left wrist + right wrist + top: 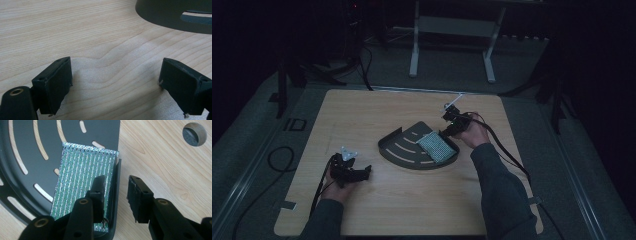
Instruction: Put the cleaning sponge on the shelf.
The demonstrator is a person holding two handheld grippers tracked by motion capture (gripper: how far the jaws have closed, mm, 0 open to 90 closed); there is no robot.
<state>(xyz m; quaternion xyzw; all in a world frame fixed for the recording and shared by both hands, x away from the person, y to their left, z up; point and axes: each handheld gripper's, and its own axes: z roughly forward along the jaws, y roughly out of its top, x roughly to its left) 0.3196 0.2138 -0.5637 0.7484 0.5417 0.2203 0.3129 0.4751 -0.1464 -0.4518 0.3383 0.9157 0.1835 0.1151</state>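
foil pouch [437, 147] lies flat in slotted dark tray [404, 147], mid-tabletop toward right edge, right claw [447, 131] at it | left claw [115, 85] spread over bare tabletop [75, 30] | right gripper view: claw parted astride tray rim, pinching nothing; pouch likely light, crinkly, slick; take its near edge.

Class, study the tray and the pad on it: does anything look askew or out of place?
The pad lies at a slant against the tray wall, off to one side rather than centred. The right tool straddles that wall, open. Nothing looks spilled or damaged.
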